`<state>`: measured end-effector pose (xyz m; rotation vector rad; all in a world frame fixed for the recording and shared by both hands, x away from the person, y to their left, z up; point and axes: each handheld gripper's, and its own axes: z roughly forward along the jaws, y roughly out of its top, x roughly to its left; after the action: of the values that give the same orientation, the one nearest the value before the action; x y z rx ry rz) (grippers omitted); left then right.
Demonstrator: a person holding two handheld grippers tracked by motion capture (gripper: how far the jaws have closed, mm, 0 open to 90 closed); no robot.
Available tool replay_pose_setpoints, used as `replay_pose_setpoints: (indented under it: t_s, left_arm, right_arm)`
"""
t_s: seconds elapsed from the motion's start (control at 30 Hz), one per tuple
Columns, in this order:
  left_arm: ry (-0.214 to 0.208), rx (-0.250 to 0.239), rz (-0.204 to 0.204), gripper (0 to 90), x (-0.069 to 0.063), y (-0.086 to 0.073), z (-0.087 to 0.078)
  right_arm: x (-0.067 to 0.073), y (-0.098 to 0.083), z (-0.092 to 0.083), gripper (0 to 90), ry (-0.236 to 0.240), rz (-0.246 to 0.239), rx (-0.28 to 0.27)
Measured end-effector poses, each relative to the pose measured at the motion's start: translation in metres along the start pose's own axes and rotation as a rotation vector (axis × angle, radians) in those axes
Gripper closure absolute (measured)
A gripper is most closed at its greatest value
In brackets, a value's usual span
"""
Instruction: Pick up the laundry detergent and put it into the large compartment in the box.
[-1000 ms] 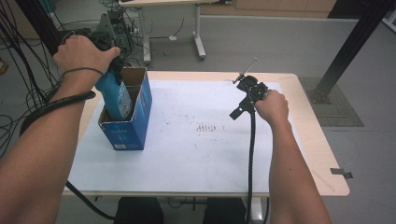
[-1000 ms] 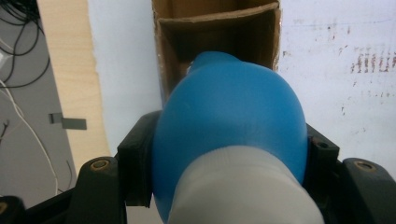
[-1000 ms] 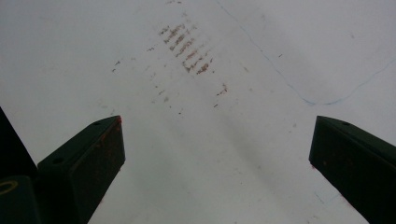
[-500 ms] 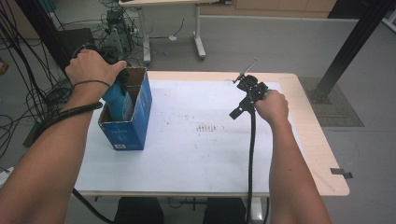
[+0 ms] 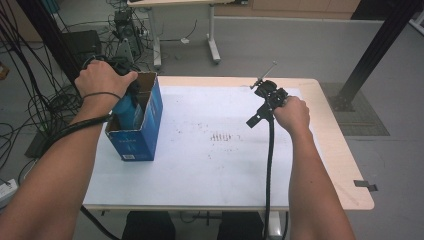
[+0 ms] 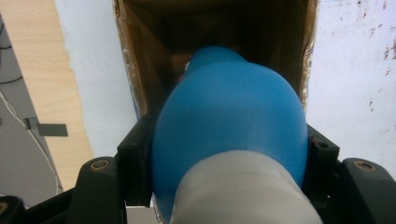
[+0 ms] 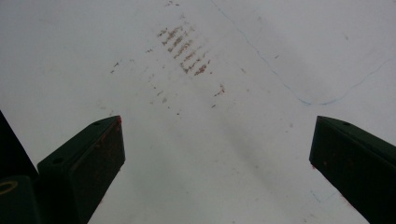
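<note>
The left gripper (image 6: 229, 186) is clamped on a blue bottle (image 6: 229, 135) that points lengthwise straight down into the open blue box (image 5: 145, 130) directly below it, while the right gripper (image 7: 217, 154), jaws wide apart and empty, hovers well away over the table (image 5: 225, 165).

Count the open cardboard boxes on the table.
1. The blue open-topped cardboard box stands at the left edge of the white-covered table. The left gripper lowers a blue rounded bottle into it. Anything else inside is hidden.
</note>
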<state>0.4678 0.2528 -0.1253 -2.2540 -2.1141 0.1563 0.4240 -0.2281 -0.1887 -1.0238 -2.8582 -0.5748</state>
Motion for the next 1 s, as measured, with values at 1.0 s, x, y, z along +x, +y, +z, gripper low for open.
replay_pose_setpoints:
  t_s: [1.0]
  left_arm:
    - [-0.002,0.069,0.006,37.0,-0.002,0.012,0.034]
  right_arm:
    - [-0.002,-0.006,0.002,3.4,0.01,0.007,-0.02]
